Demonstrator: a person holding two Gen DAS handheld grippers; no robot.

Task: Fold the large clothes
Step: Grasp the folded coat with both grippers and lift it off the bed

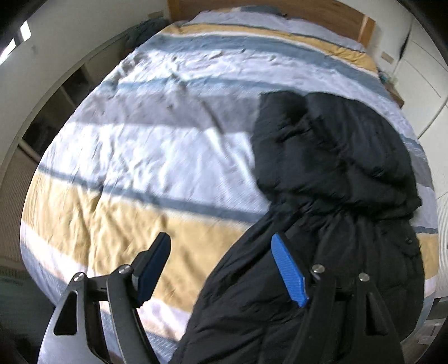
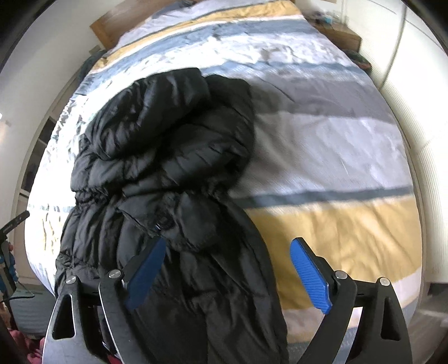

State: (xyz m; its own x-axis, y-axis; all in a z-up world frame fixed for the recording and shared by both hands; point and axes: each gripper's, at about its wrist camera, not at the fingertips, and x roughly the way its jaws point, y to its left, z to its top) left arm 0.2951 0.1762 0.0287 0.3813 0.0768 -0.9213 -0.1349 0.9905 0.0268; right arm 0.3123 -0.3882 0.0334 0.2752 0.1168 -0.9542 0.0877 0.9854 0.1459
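A large black puffer coat (image 1: pixel 336 173) lies bunched lengthwise on the striped bed, its lower part hanging over the near edge. In the left wrist view it fills the right half. My left gripper (image 1: pixel 221 249) is open, its jaws wide apart, above the coat's left edge and the duvet; it holds nothing. In the right wrist view the coat (image 2: pixel 168 145) fills the left and centre. My right gripper (image 2: pixel 226 252) is open and empty, its jaws wide apart over the coat's lower right part.
The bed carries a duvet (image 1: pixel 145 156) with white, grey, blue and yellow stripes. A wooden headboard (image 1: pixel 330 14) stands at the far end. White wardrobe doors (image 2: pixel 420 92) run along the right; shelving (image 1: pixel 56 112) along the left.
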